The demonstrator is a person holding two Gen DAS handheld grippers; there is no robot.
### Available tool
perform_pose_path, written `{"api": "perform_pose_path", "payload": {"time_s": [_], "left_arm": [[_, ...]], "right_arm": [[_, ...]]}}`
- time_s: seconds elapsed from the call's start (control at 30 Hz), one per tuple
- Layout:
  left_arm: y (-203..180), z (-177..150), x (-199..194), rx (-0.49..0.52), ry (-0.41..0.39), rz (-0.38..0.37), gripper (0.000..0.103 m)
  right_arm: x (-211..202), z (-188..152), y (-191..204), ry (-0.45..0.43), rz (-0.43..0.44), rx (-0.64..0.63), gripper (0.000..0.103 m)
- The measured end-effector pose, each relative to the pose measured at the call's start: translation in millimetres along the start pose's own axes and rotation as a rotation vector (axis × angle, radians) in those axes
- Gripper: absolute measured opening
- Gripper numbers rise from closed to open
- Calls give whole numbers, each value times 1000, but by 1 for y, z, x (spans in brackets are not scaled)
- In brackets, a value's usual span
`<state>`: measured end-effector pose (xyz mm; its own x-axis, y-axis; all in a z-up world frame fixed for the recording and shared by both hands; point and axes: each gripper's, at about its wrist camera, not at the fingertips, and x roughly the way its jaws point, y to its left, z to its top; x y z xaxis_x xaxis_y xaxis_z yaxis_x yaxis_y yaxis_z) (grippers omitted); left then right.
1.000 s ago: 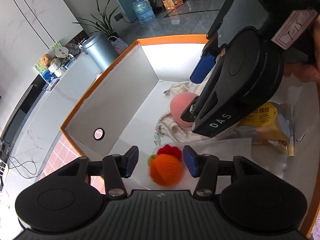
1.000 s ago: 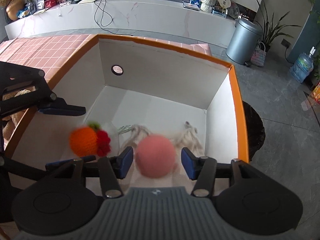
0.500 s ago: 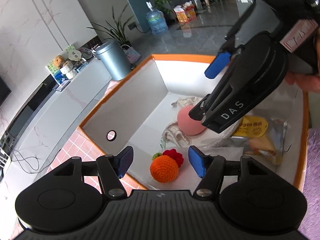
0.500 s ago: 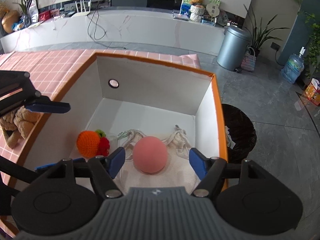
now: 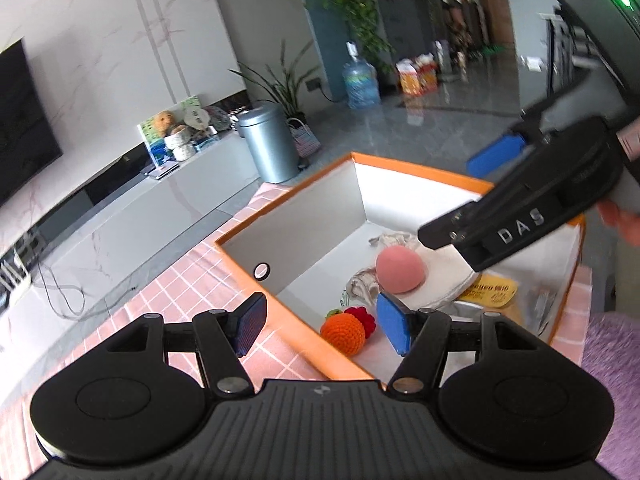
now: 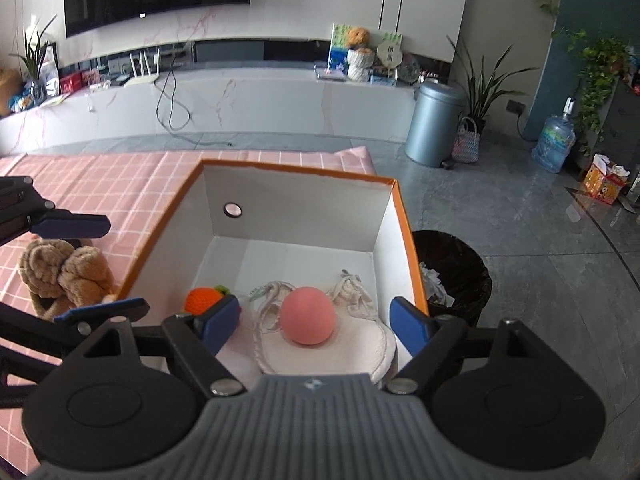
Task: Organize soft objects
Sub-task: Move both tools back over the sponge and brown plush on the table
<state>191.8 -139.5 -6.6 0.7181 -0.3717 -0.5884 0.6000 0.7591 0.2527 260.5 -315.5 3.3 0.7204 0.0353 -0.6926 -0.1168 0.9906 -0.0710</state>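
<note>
I have both tools above the white, orange-rimmed cardboard box. My left gripper is spread wide and holds nothing; my right gripper is likewise wide and empty. Inside the box, the round pink foam ball rests on a folded cream cloth bag, the orange crocheted fruit near it. A brown knitted plush toy lies outside on the pink checked tablecloth.
</note>
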Motion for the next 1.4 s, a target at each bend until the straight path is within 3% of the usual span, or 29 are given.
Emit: {"api": "perform_pose_path", "payload": {"time_s": [0.4, 0.77, 1.1, 1.4], "left_arm": [[28, -25, -59, -233, -117, 71, 74], [59, -66, -97, -468, -144, 166, 74], [80, -117, -118, -625, -117, 254, 74], [90, -164, -121, -718, -68, 260, 74]], "right_arm": [[-55, -32, 44, -175, -25, 46, 84], [-82, -56, 115, -313, -17, -10, 86], [-81, -85, 170, -345, 37, -69, 86], [-62, -106, 206, -318, 79, -111, 85]]}}
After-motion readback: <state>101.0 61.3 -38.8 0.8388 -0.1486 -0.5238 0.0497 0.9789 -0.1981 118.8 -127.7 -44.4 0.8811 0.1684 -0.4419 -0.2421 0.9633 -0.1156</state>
